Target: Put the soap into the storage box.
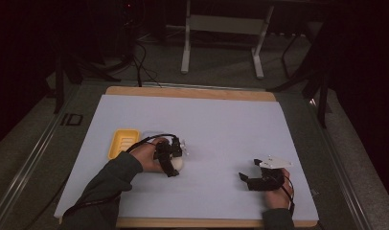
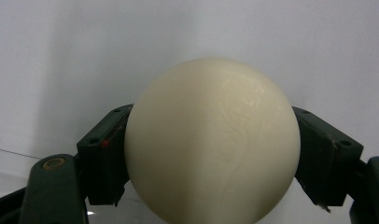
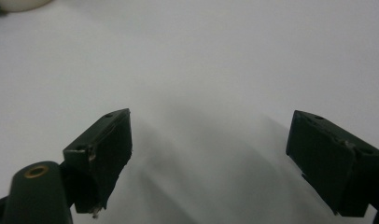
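Gripping the round cream ball, axis indiscernible, left gripper clamps; right gripper gapes wide.

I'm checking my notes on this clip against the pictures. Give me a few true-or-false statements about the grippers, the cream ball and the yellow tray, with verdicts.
1. The left gripper has the cream ball between its jaws. True.
2. The right gripper holds a ball. False: its jaws stand apart over bare white sheet.
3. The yellow tray lies on the white sheet. True.
4. The ball sits inside the tray. False: it lies on the sheet beside the tray.
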Demonstrator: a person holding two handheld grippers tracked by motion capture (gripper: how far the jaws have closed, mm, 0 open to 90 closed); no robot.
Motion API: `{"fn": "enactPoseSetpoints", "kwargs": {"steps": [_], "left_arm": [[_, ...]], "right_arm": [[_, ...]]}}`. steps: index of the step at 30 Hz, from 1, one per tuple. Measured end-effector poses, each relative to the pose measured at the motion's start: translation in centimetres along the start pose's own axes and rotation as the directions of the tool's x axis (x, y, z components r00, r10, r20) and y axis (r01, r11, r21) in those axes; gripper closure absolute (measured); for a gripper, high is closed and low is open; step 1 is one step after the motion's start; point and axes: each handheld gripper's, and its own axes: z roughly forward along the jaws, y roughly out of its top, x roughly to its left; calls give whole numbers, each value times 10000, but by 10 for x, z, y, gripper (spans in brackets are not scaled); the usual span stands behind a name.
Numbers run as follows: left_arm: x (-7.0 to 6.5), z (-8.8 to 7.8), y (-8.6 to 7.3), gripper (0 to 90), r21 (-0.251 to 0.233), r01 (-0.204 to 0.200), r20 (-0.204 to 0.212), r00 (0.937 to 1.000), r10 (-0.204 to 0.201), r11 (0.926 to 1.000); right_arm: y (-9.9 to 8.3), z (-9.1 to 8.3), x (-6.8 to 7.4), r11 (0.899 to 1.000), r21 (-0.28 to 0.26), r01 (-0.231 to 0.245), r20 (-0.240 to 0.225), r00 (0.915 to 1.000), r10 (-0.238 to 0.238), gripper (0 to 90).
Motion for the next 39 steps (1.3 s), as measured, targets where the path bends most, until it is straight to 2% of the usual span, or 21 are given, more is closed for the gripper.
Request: {"fn": "enactPoseSetpoints", "kwargs": {"steps": [4, 17, 39], "left_arm": [[2, 1, 1, 226, 112, 76, 154, 9999, -78, 9999], [4, 1, 10, 228, 803, -112, 363, 9993, 83, 9967], [5, 0, 14, 253, 1059, -226, 313, 9993, 193, 9941]], "right_arm": [[0, 0, 0, 10000, 0, 1, 0, 10000, -1, 142], [0, 0, 0, 10000, 20, 24, -1, 10000, -24, 141], [0, 0, 0, 10000, 38, 35, -26, 10000, -35, 141]]}}
